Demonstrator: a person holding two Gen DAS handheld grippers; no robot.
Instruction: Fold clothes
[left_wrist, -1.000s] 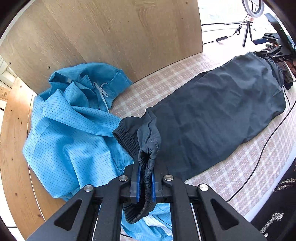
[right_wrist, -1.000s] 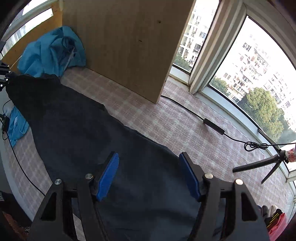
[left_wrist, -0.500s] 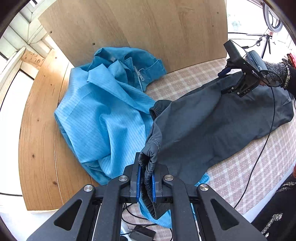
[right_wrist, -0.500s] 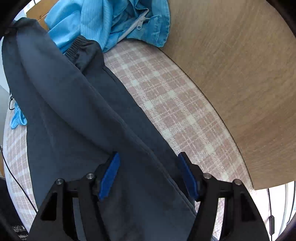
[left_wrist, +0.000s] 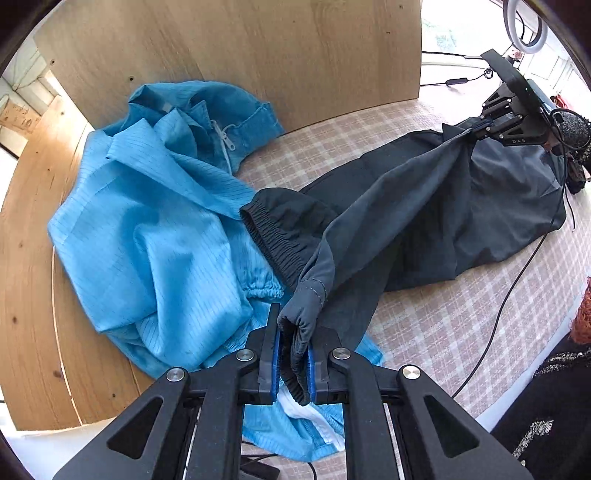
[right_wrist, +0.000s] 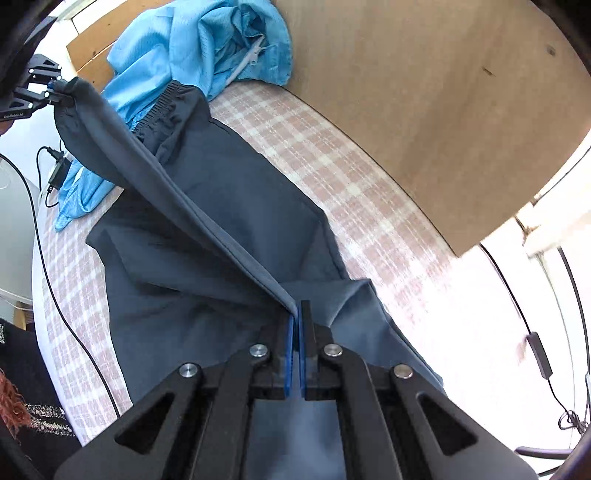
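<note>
Dark grey trousers lie along the checked cloth, their elastic waistband bunched near the blue garment. My left gripper is shut on a fold of the waist end. Seen from the right wrist, the trousers run away toward the far left, and my right gripper is shut on their lifted upper edge. That edge is stretched taut between both grippers. The right gripper shows at the far right of the left wrist view; the left gripper shows at the upper left of the right wrist view.
A crumpled light blue zip garment lies beside the waistband against a plywood panel. A black cable trails across the checked cloth. A ring light stands at the far end. A person's dark clothing is at the near edge.
My right gripper was open over the trousers and has shut on their edge, lifting it. The left gripper kept its hold, and the fabric between the two is now pulled taut.
</note>
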